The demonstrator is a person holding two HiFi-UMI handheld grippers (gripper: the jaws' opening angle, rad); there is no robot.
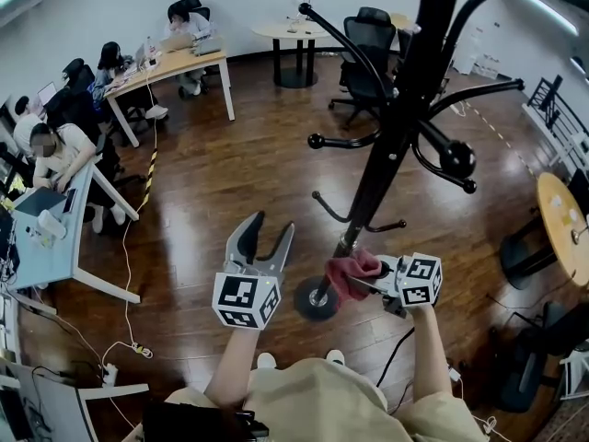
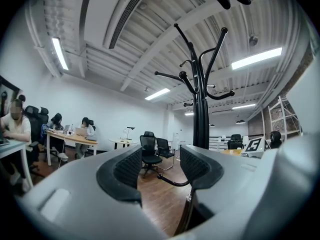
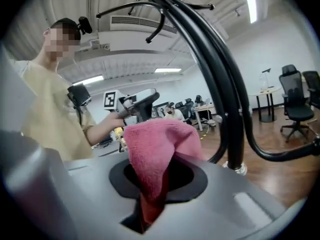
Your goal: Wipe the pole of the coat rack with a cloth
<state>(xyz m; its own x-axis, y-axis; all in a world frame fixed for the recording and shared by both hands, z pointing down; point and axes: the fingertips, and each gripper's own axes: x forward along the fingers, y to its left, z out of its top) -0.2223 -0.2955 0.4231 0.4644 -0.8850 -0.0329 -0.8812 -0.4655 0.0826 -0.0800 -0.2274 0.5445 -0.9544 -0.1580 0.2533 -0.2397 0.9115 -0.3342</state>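
Note:
The black coat rack pole (image 1: 391,141) slants down to its round base (image 1: 316,299) on the wood floor, with curved hooks branching off it. My right gripper (image 1: 368,280) is shut on a pink-red cloth (image 1: 353,274), which sits against the pole's lowest part just above the base. In the right gripper view the cloth (image 3: 156,146) bunches out of the jaws, and the pole (image 3: 226,109) stands just to its right. My left gripper (image 1: 263,236) is open and holds nothing, left of the base. The left gripper view shows the pole (image 2: 201,116) beyond the right jaw.
Desks (image 1: 175,63) with seated people line the left side. Black office chairs (image 1: 366,49) and a round table (image 1: 293,33) stand at the back; another round table (image 1: 563,224) is at the right. Cables (image 1: 124,343) trail across the floor at the lower left.

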